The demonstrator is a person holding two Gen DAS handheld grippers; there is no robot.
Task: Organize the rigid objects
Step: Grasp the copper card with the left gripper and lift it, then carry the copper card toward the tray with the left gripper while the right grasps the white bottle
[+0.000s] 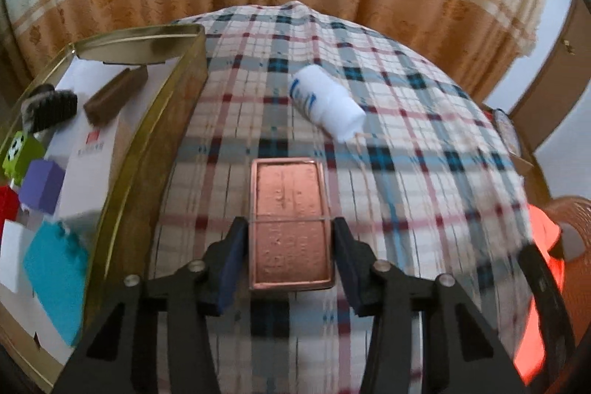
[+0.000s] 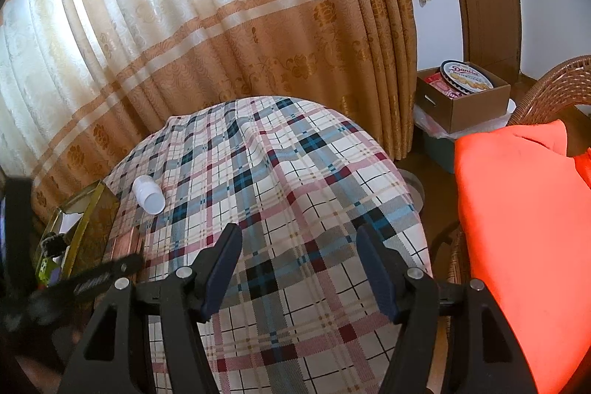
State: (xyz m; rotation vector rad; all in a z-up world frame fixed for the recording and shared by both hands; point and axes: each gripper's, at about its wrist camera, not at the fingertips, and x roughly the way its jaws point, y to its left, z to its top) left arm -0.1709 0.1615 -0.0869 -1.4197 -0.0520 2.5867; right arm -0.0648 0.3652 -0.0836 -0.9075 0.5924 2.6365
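Two grippers are seen above a table draped in a plaid tablecloth [image 1: 369,172]; the left gripper [image 1: 290,231] is held with its jaws on either side of a flat copper-coloured tin [image 1: 290,213], and whether the pads [image 1: 232,257] actually press the tin cannot be told, since the picture is blurred; the tin is lying flat on the cloth, lengthwise between the fingers. A white bottle [image 1: 327,102] is seen on its side beyond the tin, well apart from it. A gold-rimmed tray [image 1: 162,120] is placed to the left, just beside the tin; a brown bar [image 1: 114,95], a black brush [image 1: 50,111], a purple block [image 1: 40,185], a teal block [image 1: 55,276] and a green block [image 1: 22,152] are held in it. The right gripper [image 2: 299,268] is spread wide with nothing between its fingers, over bare cloth near an orange cushion [image 2: 517,228].
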